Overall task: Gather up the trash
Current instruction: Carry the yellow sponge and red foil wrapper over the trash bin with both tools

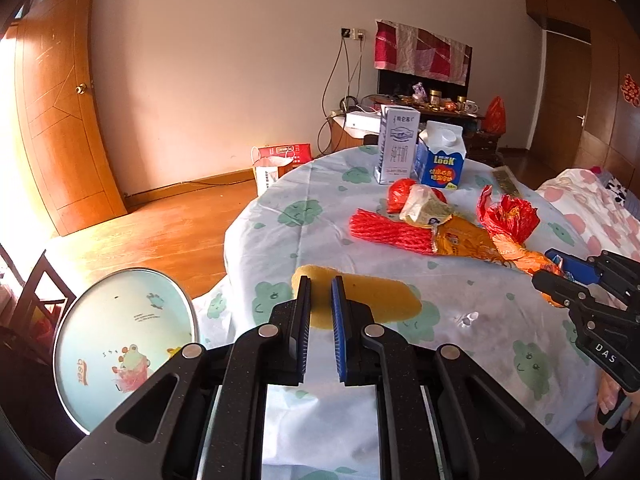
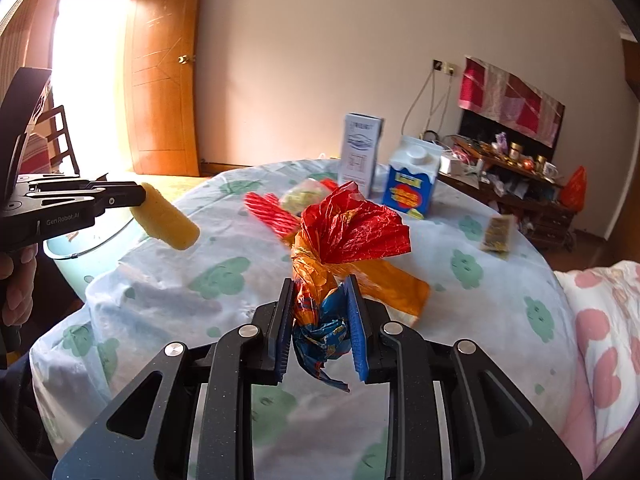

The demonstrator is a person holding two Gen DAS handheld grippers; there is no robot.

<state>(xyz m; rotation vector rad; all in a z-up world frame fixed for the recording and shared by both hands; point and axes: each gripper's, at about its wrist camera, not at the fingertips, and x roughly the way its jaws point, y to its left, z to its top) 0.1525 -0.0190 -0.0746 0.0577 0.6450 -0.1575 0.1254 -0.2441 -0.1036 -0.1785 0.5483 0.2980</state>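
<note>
My left gripper (image 1: 321, 292) is shut on a yellow sponge (image 1: 360, 300) and holds it above the table's left edge; it also shows in the right wrist view (image 2: 170, 220). My right gripper (image 2: 320, 292) is shut on a crumpled red, orange and blue snack wrapper (image 2: 344, 236), lifted over the round table (image 1: 280, 240). On the table lie a red ridged wrapper (image 1: 388, 230), a clear yellowish bag (image 1: 424, 204) and a small gold packet (image 2: 498, 232). A pale bin (image 1: 124, 340) stands below the left table edge.
A tall white milk carton (image 1: 396, 144) and a blue gable-top carton (image 1: 440, 156) stand at the table's far side. A pink-flowered bed (image 2: 600, 320) is at the right. A wooden door (image 1: 60, 100), floor bags (image 1: 280, 160) and a cluttered cabinet (image 2: 512, 160) lie beyond.
</note>
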